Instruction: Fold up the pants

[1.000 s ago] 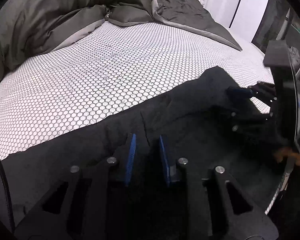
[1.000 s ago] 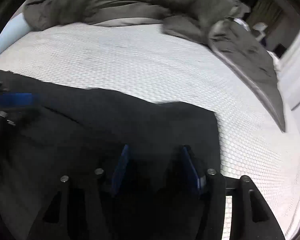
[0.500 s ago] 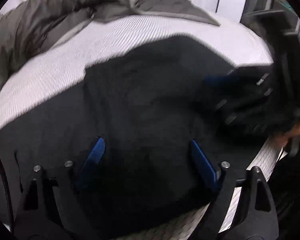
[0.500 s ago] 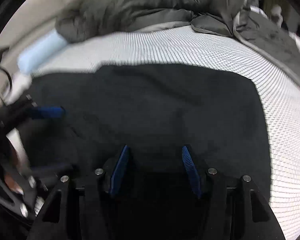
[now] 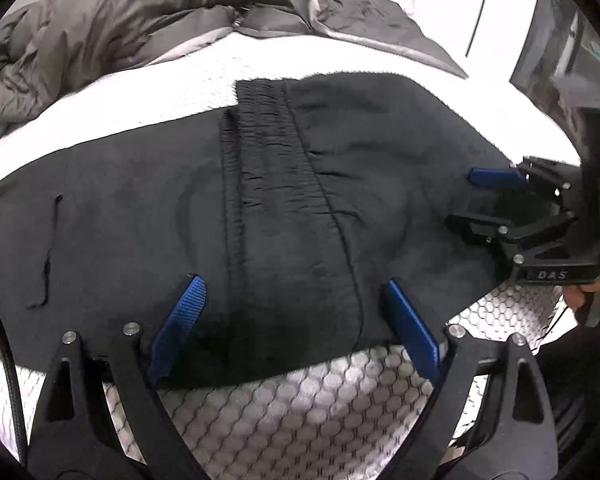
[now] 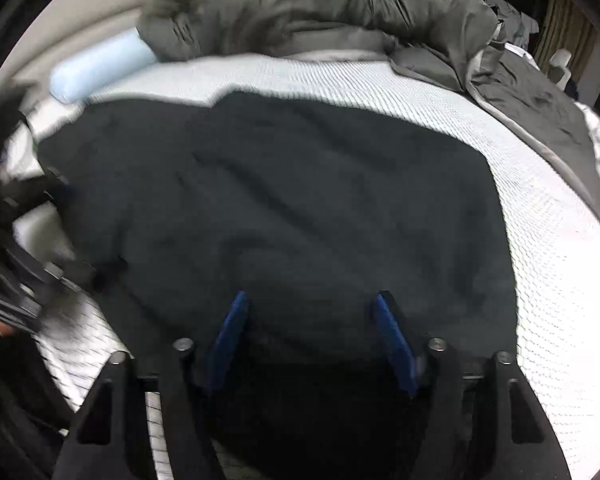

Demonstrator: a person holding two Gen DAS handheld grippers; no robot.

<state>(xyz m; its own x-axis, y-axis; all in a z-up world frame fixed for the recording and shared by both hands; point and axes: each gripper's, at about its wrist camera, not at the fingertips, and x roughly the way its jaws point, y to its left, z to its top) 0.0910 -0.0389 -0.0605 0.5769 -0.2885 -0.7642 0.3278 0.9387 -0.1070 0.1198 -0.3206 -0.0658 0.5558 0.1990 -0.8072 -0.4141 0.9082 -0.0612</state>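
From the left wrist view, no container showed anywhere. The bed (image 5: 300,420) carried a white cover printed with a honeycomb pattern, and a grey duvet (image 5: 140,20) lay bunched along its far edge. White doors stood beyond the bed's far right corner. The black pants (image 5: 260,200) lay folded and flat across the bed near its near edge, the gathered waistband (image 5: 268,140) running from the far side toward the camera. The left tongs (image 5: 292,284) stood wide over the pants' near edge, one blue pad on each side of the waistband, nothing pinched between them. The right tongs (image 5: 466,200) reached in from the right over the cloth, a hand (image 5: 592,288) behind them.

From the right wrist view, the same bed (image 6: 560,280) spread out, the duvet (image 6: 320,12) heaped at the far edge with a pale blue bolster (image 6: 100,64) at the far left corner. The pants (image 6: 300,220) covered the middle of the bed. The right tongs (image 6: 312,300) hung over the near edge of the pants, jaws opening, with the cloth lying under the gap and not gripped. The left tongs (image 6: 80,228) showed blurred at the pants' left edge.
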